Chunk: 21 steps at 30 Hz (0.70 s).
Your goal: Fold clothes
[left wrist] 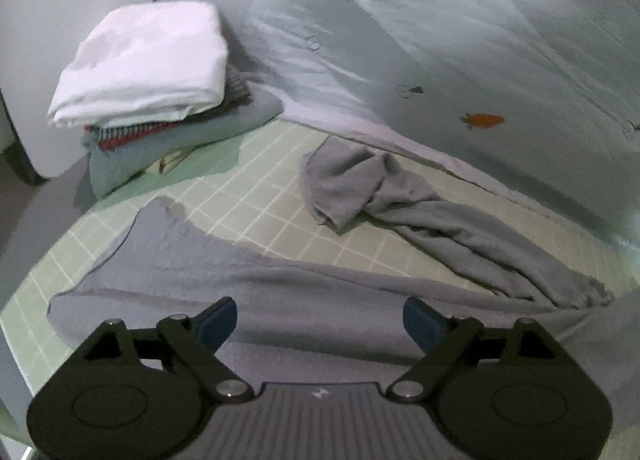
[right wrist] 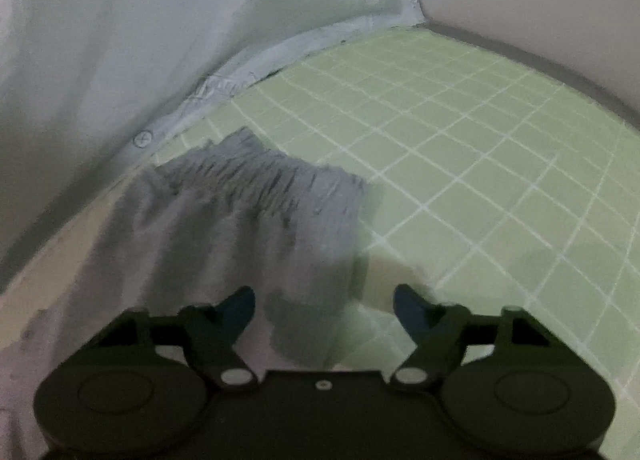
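folded stack (left wrist: 140, 72) left of the trousers (left wrist: 360, 196) on the bed (left wrist: 260, 164)

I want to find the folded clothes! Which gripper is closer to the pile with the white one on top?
Left. The left gripper faces the folded pile, ahead to its left. The right gripper sees only the grey waistband; no pile there.

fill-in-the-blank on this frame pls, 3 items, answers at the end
1. Both the left tool and the right tool are ____, gripping nothing.
2. The unfolded garment on the bed is ____ in colour.
3. The folded item topping the stack of clothes is ____.

Answers: open; grey; white
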Motion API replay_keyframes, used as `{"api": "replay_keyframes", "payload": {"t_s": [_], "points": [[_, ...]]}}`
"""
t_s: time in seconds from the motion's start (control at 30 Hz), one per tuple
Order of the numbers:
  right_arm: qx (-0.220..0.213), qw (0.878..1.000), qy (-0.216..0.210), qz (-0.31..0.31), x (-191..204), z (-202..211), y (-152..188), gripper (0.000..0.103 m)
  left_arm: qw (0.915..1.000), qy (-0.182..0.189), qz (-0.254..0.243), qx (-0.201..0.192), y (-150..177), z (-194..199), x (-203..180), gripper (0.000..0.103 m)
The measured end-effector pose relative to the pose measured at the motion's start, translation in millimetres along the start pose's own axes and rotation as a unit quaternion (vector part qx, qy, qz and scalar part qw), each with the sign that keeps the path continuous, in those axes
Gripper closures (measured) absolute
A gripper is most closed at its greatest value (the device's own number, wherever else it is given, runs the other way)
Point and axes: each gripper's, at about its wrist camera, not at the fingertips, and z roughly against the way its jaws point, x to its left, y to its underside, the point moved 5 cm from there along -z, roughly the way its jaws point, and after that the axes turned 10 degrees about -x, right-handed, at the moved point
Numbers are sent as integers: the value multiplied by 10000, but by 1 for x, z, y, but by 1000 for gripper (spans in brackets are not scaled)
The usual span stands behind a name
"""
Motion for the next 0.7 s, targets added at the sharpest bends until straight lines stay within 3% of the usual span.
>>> {"api": "replay_keyframes", "payload": {"t_s": [0.03,0.07,0.13,0.17,0.4,0.7], "points": [[-32,9999,3,147,1,-1,0,56,10000,-26,-54,-1,0,2,-2,13],[-69,9995,16,304,3,-1,0,64,10000,-41,-91,6,1,4,-3,13],[-121,9992,-86,384,-1,4,4,98,9999,-43,-126,38,4,8,-5,13],[-147,9989,-142,415,-3,7,5,102,9999,-47,-140,52,5,10,-5,13],[-148,9992,126,353,-42,41,16,102,9998,-34,-185,113,12,11,-5,13],[-72,9943,1052,180,-136,106,48,102,9995,30,-212,239,22,6,8,13]]}}
